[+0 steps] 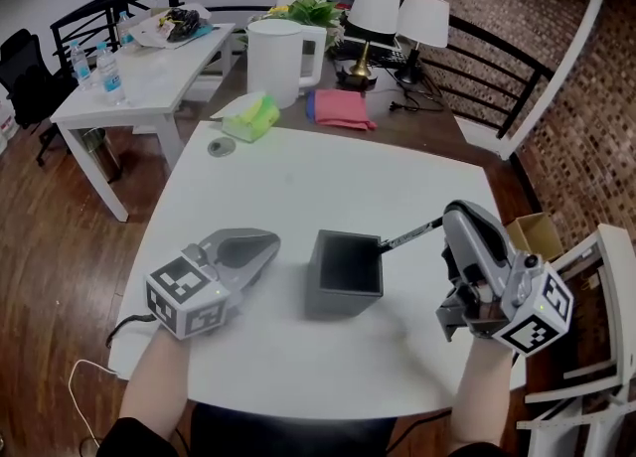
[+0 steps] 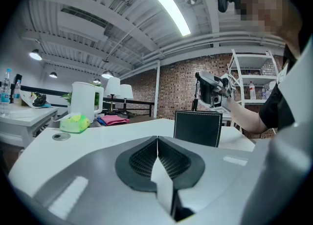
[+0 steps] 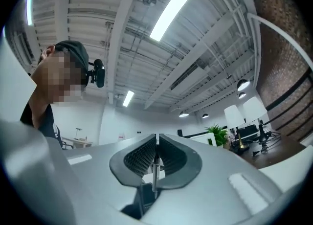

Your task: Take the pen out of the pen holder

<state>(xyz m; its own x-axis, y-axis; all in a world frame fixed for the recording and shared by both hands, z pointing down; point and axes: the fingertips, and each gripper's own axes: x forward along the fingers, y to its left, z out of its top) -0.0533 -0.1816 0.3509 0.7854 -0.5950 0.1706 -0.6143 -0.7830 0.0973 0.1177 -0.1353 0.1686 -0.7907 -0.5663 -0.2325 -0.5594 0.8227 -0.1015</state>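
Observation:
A dark square pen holder (image 1: 345,276) stands open-topped in the middle of the white table (image 1: 298,187). A thin dark pen (image 1: 407,235) slants from the holder's right rim up to my right gripper (image 1: 449,215), which is shut on its upper end. In the right gripper view the pen (image 3: 155,170) runs upright between the closed pads of the right gripper (image 3: 156,143). My left gripper (image 1: 266,243) rests on the table left of the holder, shut and holding nothing. The left gripper view shows the left gripper (image 2: 157,141) facing the holder (image 2: 198,128), with the right gripper (image 2: 212,89) above it.
Toward the table's far edge lie a green tissue pack (image 1: 250,115) and a small round disc (image 1: 221,147). Behind them are a white pitcher (image 1: 274,61), a pink cloth (image 1: 341,107) and two lamps (image 1: 376,8). A cardboard box (image 1: 537,234) and a white chair (image 1: 596,346) stand at the right.

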